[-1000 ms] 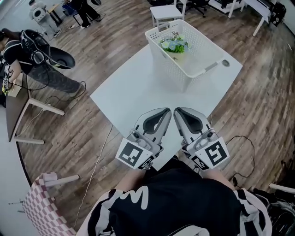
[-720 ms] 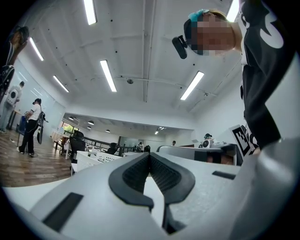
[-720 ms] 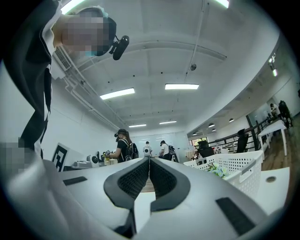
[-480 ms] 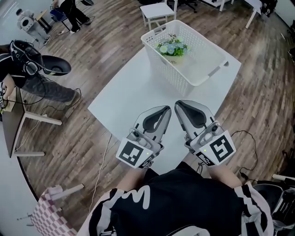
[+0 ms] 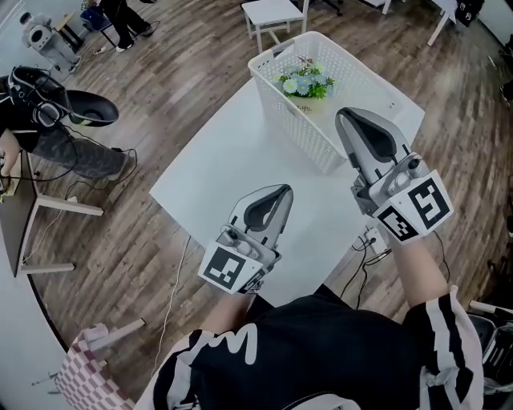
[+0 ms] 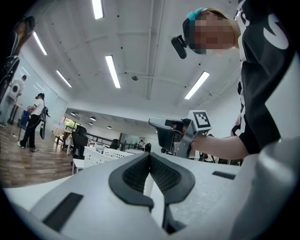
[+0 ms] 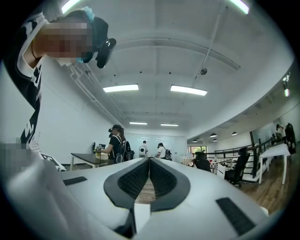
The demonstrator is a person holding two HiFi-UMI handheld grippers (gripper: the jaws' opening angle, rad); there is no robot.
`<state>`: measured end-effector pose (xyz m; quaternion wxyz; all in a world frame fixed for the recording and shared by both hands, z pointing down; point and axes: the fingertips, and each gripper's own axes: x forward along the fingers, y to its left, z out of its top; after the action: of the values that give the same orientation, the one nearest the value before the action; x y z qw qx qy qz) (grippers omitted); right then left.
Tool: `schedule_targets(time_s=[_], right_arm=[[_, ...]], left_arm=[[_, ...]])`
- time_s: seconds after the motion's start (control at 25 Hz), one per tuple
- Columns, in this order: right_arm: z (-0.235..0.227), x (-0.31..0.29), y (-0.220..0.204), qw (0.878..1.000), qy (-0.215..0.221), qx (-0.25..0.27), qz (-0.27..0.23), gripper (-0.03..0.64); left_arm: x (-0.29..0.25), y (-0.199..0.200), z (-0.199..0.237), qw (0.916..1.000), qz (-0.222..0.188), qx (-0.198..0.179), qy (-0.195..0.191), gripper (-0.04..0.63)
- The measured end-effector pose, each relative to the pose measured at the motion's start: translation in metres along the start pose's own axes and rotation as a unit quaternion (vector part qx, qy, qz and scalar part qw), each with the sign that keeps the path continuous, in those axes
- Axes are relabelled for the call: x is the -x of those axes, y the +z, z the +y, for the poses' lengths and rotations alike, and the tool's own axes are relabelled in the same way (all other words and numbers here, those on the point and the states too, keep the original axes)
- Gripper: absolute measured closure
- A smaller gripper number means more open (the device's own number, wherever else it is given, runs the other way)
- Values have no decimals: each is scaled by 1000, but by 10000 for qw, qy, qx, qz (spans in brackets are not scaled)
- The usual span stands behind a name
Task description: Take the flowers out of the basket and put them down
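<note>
Both hand-held grippers are seen closed and empty. The left gripper [image 5: 275,192] is held low over the near part of the white table [image 5: 216,172]. Its jaws are pressed together with nothing between them, as is shown in the left gripper view. The right gripper [image 5: 349,117] is held further forward, and in the head view its tip is seen against the near right side of the white basket [image 5: 292,120]; whether the basket is touched cannot be told. Its jaws are likewise shut tip to tip, and nothing is caught between the ribbed pads in the right gripper view. The flowers [image 5: 304,82], a small bunch of pale blue and white blooms with green leaves, are found inside the basket, towards its far left end, well apart from both grippers. The basket is set on the far corner of the table, its rim uppermost. A small white stool [image 5: 272,12] is placed on the wooden floor [image 5: 184,72] just beyond the basket. A checked cloth [image 5: 76,364] is seen at the lower left of the head view.
</note>
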<state>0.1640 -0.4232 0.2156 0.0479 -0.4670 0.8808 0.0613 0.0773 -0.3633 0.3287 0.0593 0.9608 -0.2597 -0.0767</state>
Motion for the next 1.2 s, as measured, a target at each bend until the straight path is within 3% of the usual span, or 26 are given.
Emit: schedule_targets(time_s=[0.2, 0.48, 0.72, 0.84, 1.04, 1.2], right_arm=[[-38, -25, -10, 9997, 44, 13, 256, 598], [-72, -61, -36, 9933, 369, 732, 813, 598], [-92, -90, -74, 9875, 857, 166, 1311, 598], [-92, -98, -92, 9788, 1226, 344, 1606, 598], [-92, -106, -113, 9678, 1753, 126, 1800, 598], [-85, -105, -145, 9421, 2320, 690, 2320, 598]], left_arm=[[-9, 3, 16, 10000, 10, -33, 46, 592], [-17, 0, 30, 9999, 64, -23, 131, 592], [-12, -9, 40, 9995, 152, 103, 262, 592], [-8, -11, 45, 9991, 177, 141, 365, 592], [-1, -16, 54, 9981, 190, 207, 548, 592], [6, -23, 59, 9967, 216, 318, 714, 592]])
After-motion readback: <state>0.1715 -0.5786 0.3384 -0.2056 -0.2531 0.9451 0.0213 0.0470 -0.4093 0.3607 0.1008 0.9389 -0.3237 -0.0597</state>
